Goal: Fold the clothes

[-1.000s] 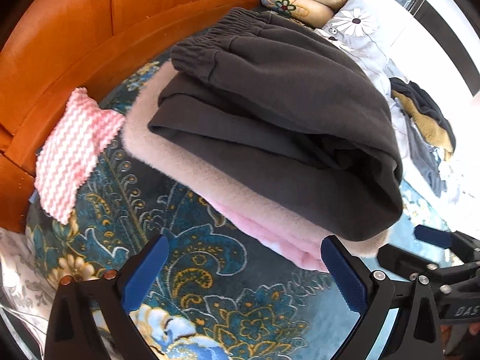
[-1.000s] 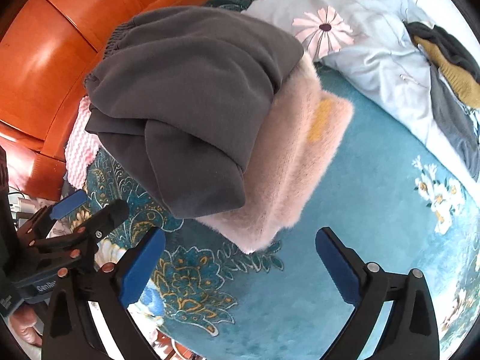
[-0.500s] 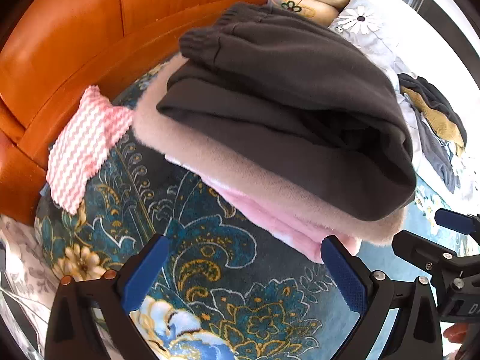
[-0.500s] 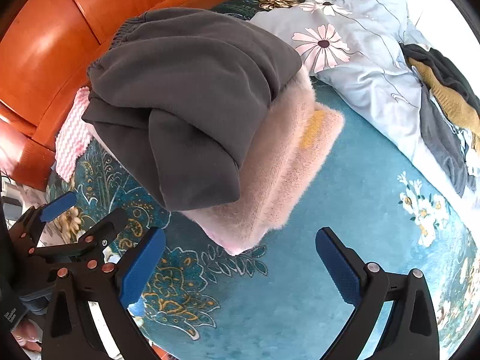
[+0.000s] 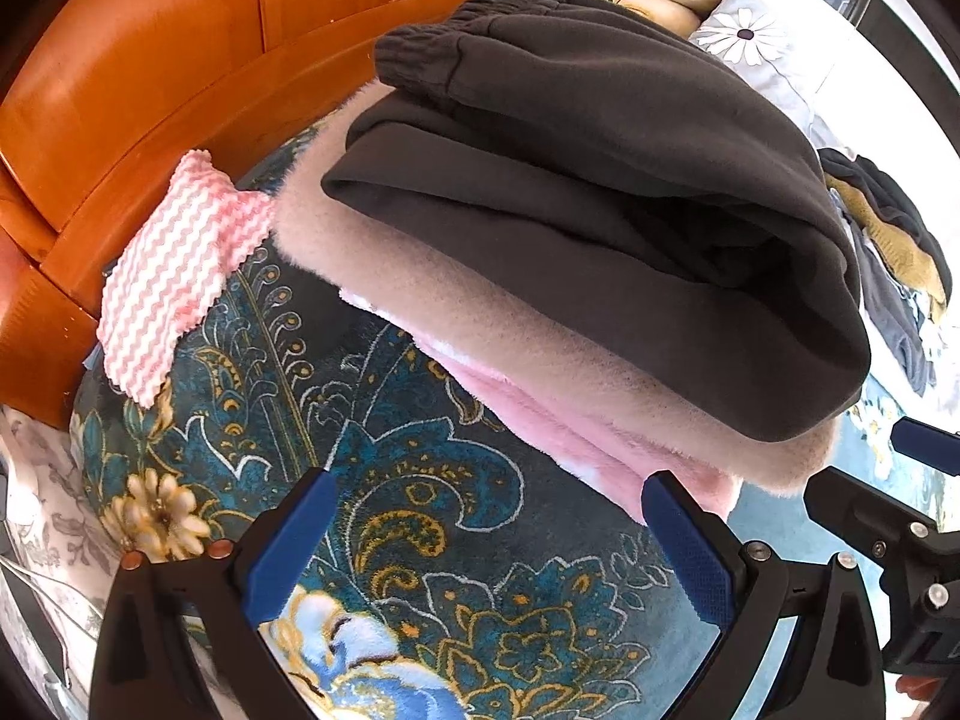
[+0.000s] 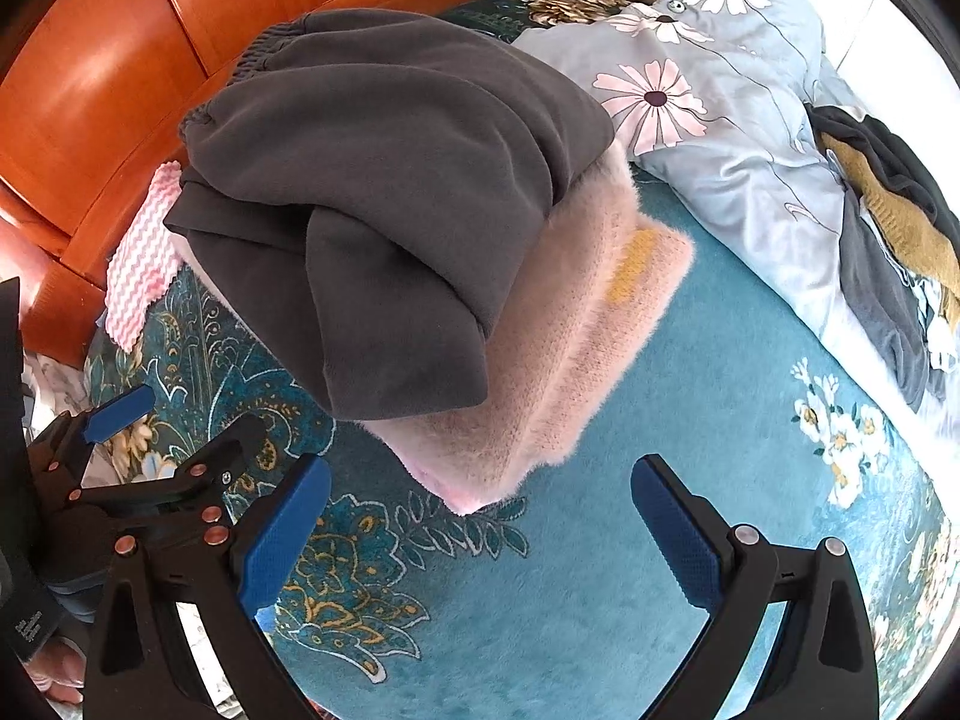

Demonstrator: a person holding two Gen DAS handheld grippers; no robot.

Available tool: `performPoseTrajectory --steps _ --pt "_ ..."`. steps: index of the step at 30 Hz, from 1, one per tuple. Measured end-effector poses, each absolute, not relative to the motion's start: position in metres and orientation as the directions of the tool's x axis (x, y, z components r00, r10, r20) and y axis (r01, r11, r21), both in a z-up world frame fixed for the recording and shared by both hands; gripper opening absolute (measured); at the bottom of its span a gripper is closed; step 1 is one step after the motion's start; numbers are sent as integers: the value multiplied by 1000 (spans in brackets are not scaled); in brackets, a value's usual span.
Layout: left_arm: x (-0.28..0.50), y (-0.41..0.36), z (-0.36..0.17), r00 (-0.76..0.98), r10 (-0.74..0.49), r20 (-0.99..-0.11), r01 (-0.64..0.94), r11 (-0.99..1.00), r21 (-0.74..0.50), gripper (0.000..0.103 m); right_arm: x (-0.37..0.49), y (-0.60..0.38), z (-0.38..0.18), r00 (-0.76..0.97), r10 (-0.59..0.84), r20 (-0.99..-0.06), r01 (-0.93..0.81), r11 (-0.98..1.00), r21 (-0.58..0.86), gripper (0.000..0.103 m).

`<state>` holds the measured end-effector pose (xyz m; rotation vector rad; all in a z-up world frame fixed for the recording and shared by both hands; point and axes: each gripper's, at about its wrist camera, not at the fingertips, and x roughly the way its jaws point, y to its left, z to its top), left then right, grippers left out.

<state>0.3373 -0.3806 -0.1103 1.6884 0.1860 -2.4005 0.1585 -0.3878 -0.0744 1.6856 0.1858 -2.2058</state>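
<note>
A folded dark grey garment [image 5: 600, 192] [image 6: 390, 180] with an elastic waistband lies on top of a folded fluffy pink garment [image 5: 600, 396] [image 6: 558, 360], stacked on the teal patterned bedspread [image 5: 432, 540] [image 6: 690, 396]. My left gripper [image 5: 486, 546] hangs open just in front of the stack's near edge, nothing between its blue pads. My right gripper [image 6: 480, 528] is open too, a little short of the pink garment's corner. Each gripper shows at the edge of the other's view.
A pink-and-white zigzag cloth [image 5: 168, 276] [image 6: 141, 264] lies left of the stack, by the orange wooden headboard [image 5: 150, 72] [image 6: 120, 60]. A pale blue daisy quilt [image 6: 720, 90] and a heap of dark and mustard clothes [image 6: 888, 210] lie to the right.
Both grippers have drawn back slightly from the stack, staying open. The stack now sits farther up and smaller in both views.
</note>
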Motion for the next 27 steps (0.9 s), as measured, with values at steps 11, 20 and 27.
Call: performPoseTrajectory --steps 11,20,27 --pt "338 -379 -113 -302 -91 -949 213 -977 26 103 160 -389 -75 -205 -182 -962 372 -923 95 101" --pt "337 -375 -108 -294 -96 -951 215 -976 32 103 161 -391 -63 -207 -184 -961 395 -914 90 101" --pt "338 -374 -102 -299 -97 -949 222 -975 29 103 162 -392 -57 -210 -182 -961 403 -911 84 101"
